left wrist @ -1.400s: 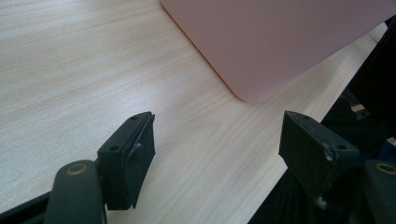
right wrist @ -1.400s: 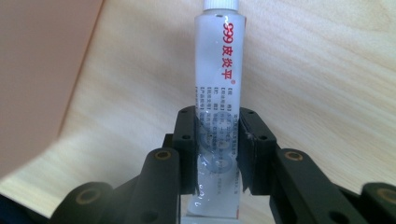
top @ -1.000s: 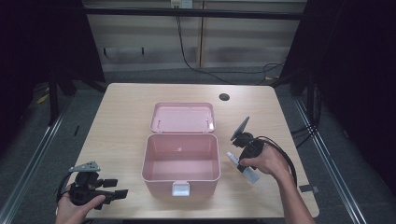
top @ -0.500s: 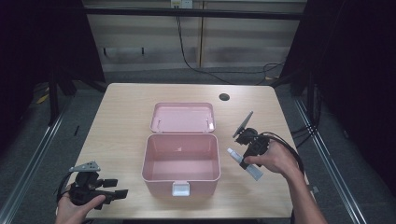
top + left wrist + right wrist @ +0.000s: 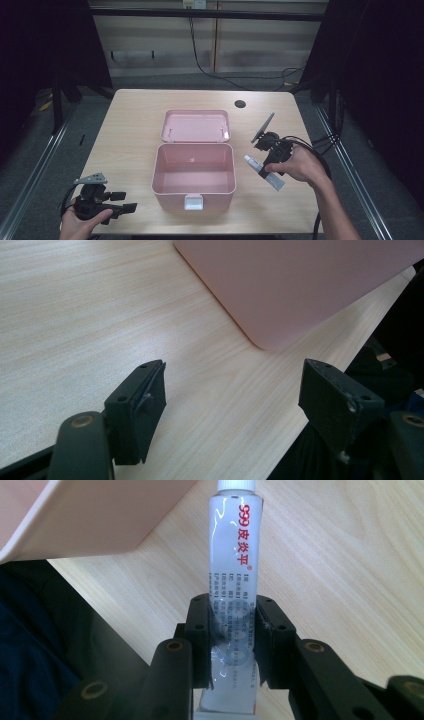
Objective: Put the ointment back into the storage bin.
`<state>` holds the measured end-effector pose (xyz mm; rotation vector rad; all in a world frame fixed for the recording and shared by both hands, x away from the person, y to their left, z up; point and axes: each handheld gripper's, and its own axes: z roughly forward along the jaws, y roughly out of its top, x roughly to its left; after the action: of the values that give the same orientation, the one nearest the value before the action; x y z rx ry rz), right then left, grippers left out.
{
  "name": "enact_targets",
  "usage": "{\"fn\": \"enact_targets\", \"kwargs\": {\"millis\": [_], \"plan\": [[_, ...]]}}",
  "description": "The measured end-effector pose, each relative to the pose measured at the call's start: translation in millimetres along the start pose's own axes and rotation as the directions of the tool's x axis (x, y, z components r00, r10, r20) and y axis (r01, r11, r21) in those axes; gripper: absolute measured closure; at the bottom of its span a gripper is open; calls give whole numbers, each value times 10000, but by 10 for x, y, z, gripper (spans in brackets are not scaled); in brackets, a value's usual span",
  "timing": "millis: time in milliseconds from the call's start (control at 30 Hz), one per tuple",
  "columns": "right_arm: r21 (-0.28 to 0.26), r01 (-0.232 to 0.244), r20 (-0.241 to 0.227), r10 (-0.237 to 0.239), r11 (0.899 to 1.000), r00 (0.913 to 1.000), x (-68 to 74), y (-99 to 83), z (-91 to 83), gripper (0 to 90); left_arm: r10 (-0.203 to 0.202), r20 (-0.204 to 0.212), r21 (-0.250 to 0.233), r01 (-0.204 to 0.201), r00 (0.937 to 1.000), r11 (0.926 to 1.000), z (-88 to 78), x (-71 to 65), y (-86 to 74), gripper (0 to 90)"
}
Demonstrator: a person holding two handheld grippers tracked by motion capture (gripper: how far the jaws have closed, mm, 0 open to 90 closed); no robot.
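Two grippers are working around the open pink plastic box with rounded corners (image 5: 194, 170), which is sitting mid-table with its lid (image 5: 195, 125) lying flat behind it and its white latch (image 5: 193, 202) facing you. Your right gripper (image 5: 266, 165) is pinching a white squeeze tube with red lettering (image 5: 233, 570) across its lower body, jaws pressed against both sides; the tube is sitting just right of the box, apart from its wall, cap end pointing toward the box. Bare wood is lying open to the right of the box. Your left gripper (image 5: 126, 201) is resting by the near table edge, left of the box's front corner, jaws spread wide with nothing between them; in the left gripper view the box's smooth pink wall (image 5: 300, 285) is standing just ahead. The pale wood-grain table (image 5: 135, 130) is showing a round dark hole (image 5: 240, 104) behind the box, to its right. The box's interior is looking smooth and bare.
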<state>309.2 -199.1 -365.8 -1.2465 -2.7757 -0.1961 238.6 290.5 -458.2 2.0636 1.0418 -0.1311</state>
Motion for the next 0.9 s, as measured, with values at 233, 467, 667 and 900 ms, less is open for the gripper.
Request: {"fn": "enact_targets", "kwargs": {"millis": [233, 467, 667, 900], "plan": [[-15, 299, -43, -299, 9996, 9995, 50, 1, -3, 714, 18, 11, 3, -18, 10000, 10000, 0, 1, 0, 267], [-276, 879, -39, -881, 9957, 9961, 74, -7, -121, 714, -8, -9, -25, 8, 10000, 10000, 2, 1, 0, 267], [-265, 1071, -44, -1072, 9939, 9942, 91, 2, -232, 714, -22, -6, -14, 22, 10000, 10000, 5, 0, -1, 267], [-176, 1814, 55, -1813, 9833, 9834, 184, 58, -341, 714, -8, -7, 0, 8, 10000, 10000, 5, 1, -2, 267]]}}
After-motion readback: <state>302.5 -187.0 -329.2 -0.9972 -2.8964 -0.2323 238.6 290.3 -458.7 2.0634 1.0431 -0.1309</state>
